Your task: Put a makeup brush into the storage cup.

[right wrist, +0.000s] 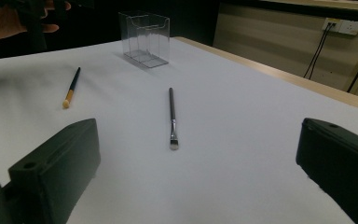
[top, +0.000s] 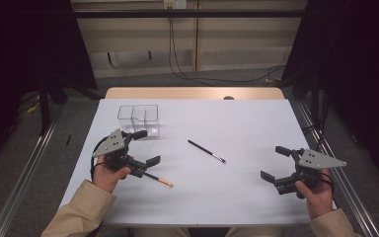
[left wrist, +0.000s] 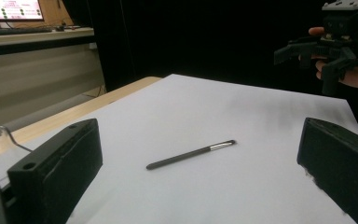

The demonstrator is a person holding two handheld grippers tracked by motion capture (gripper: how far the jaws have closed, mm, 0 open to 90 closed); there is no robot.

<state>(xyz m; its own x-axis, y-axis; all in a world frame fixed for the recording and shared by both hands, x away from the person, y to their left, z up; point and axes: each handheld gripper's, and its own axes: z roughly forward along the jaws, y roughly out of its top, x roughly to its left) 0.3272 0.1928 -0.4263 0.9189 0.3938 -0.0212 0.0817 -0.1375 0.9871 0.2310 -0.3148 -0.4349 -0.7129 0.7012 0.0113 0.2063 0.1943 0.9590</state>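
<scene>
At the middle of the high view a thin black brush (top: 206,151) lies flat on the white tabletop (top: 246,123), its bristle end toward the lower right of the frame. A second brush (top: 159,179), orange-tipped, lies at lower left, just beside the left gripper (top: 145,147). A clear box (top: 139,119) with two compartments stands upright at upper left, empty as far as can be seen.

Both grippers have their fingers spread wide and hold nothing. The right gripper (top: 275,163) sits at the lower right of the high view, well apart from the black brush. In the right gripper view that brush (right wrist: 172,117) lies ahead, between the two fingers (right wrist: 56,168) but well beyond their tips, with its handle pointing away.

The likely step is picking up a brush to stand it in the box. To do it well, the person would lower the fingers to straddle the handle across its length, near the middle, tips touching the tabletop, then close slowly so the thin shaft does not roll away. In the left gripper view the black brush (left wrist: 191,154) lies crosswise ahead, apart from both fingers.
</scene>
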